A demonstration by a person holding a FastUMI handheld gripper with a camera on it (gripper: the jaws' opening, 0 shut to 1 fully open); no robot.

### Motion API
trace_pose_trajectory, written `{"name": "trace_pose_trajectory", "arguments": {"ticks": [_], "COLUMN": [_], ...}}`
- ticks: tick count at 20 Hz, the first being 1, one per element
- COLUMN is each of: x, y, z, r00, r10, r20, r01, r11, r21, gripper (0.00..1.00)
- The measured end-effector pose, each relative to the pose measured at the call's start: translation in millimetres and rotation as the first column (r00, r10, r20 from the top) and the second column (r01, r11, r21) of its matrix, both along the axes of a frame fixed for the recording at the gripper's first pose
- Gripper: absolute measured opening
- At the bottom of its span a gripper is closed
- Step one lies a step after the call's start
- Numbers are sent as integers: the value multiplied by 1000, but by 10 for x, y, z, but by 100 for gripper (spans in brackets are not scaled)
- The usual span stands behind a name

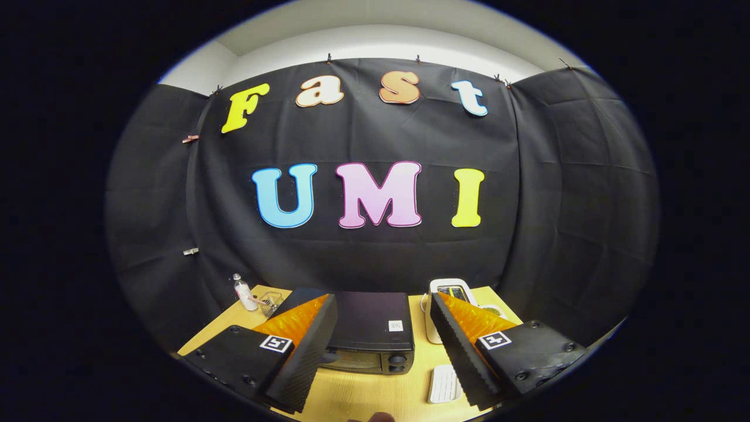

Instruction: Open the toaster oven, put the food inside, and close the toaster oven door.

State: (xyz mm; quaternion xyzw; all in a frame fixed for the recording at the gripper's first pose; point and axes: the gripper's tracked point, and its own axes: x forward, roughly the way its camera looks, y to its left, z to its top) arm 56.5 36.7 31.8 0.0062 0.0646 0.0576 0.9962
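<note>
Here the gripper [381, 351] is hovering with fingers spread wide and holding nothing, well above the table [375, 392]. The toaster oven [372, 334] is sitting between and beyond them, door seemingly shut. No food is showing; this fits either start or finish.

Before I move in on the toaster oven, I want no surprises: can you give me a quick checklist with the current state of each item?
1. Tool open, holding nothing: ok.
2. Toaster oven ahead between the fingers: ok.
3. Oven door shut, opening still to do: ok.
4. Door handle located: cannot tell, a finger hides part of the front.
5. Food located: cannot tell; a white ridged item lies beside the oven.
6. Bottle and wire basket off to the side: ok.
</note>
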Motion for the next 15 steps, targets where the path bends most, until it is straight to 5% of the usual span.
{"name": "trace_pose_trajectory", "arguments": {"ticks": [15], "x": [53], "y": [2], "z": [-5], "r00": [1000], "r10": [16], "r20": [2], "r01": [-16], "r11": [1000], "r21": [4], "gripper": [99]}}
